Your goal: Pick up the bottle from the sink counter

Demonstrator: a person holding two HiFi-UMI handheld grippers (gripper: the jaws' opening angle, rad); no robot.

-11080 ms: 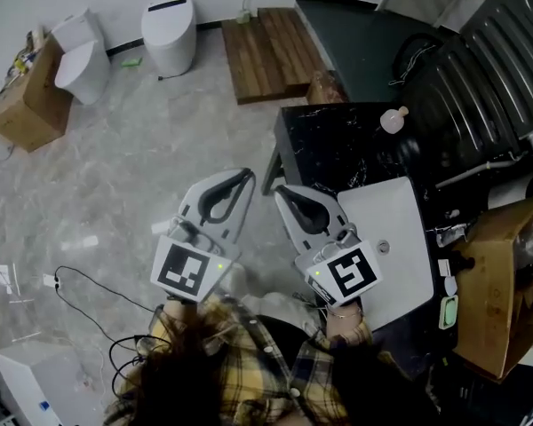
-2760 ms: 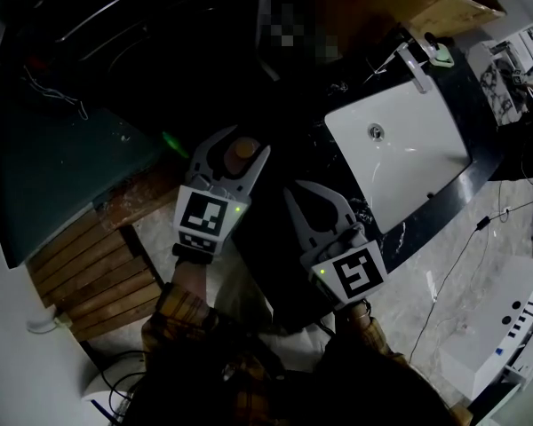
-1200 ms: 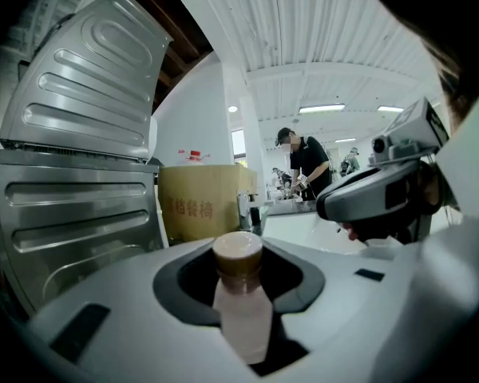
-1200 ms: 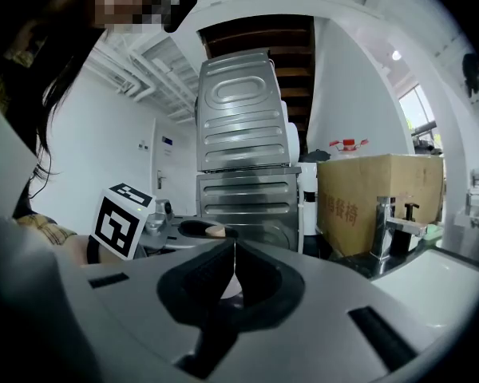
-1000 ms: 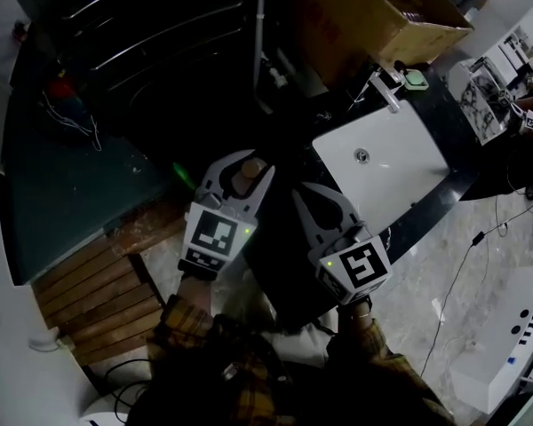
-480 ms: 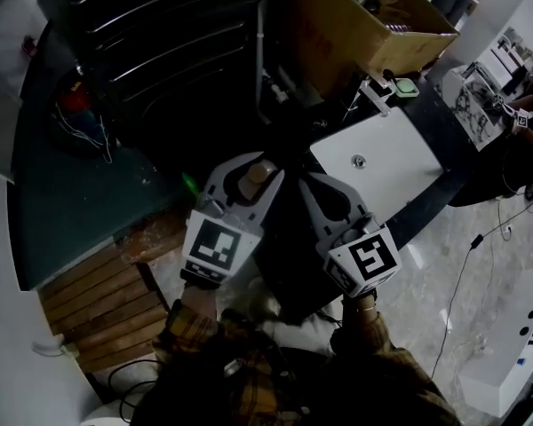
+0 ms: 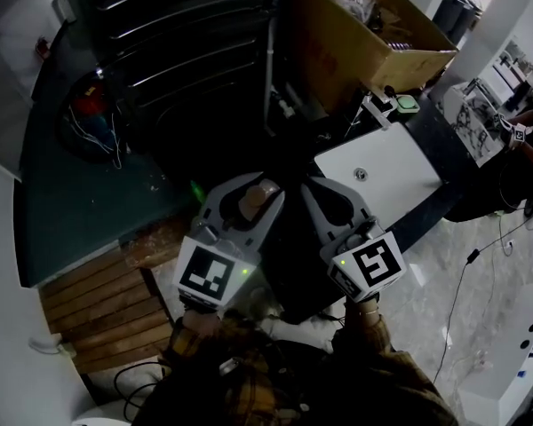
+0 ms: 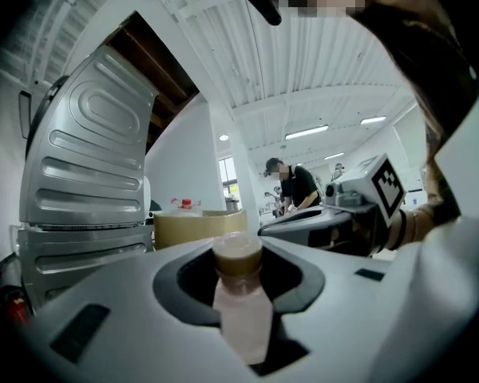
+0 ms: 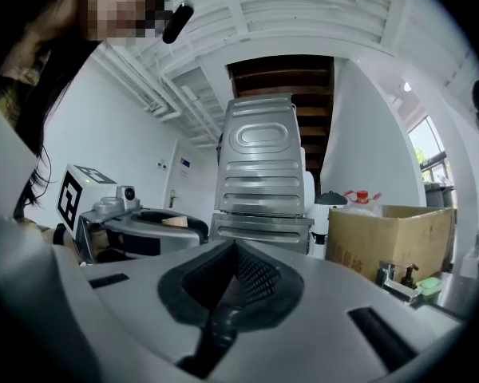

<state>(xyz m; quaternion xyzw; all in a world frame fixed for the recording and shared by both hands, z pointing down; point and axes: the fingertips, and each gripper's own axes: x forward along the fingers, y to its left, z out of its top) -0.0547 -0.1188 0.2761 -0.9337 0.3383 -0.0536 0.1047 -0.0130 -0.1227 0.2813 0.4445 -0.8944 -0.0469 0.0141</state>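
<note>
The left gripper [image 7: 246, 185] is clamped at a middling width on the bottle [image 8: 241, 303], a small pale pink one with a brownish cap, which stands upright between the jaws with its cap just above their tips. In the head view the bottle shows as a tan round top inside the arch of the left jaws, clear of the dark counter [image 7: 433, 133] and to the left of the white sink [image 7: 400, 180]. The right gripper [image 9: 235, 251] is beside the left one and level with it; its jaws are pressed together with nothing between them, and its ribbed inner pads meet in a line. The two grippers are near each other but apart, each with its marker cube facing up toward the head camera, and plaid sleeves [image 7: 200, 349] show behind them. A chrome faucet [image 7: 376, 112] stands at the far edge of the sink with a green soap dish [image 7: 409, 104] just beside it. Behind those stands an open cardboard box [image 7: 346, 38] with a red-capped container inside. A ribbed grey panel [image 8: 86, 162] rises at the left of the left gripper view, and a person in a dark top [image 8: 295, 188] stands far off in the bright room
</note>
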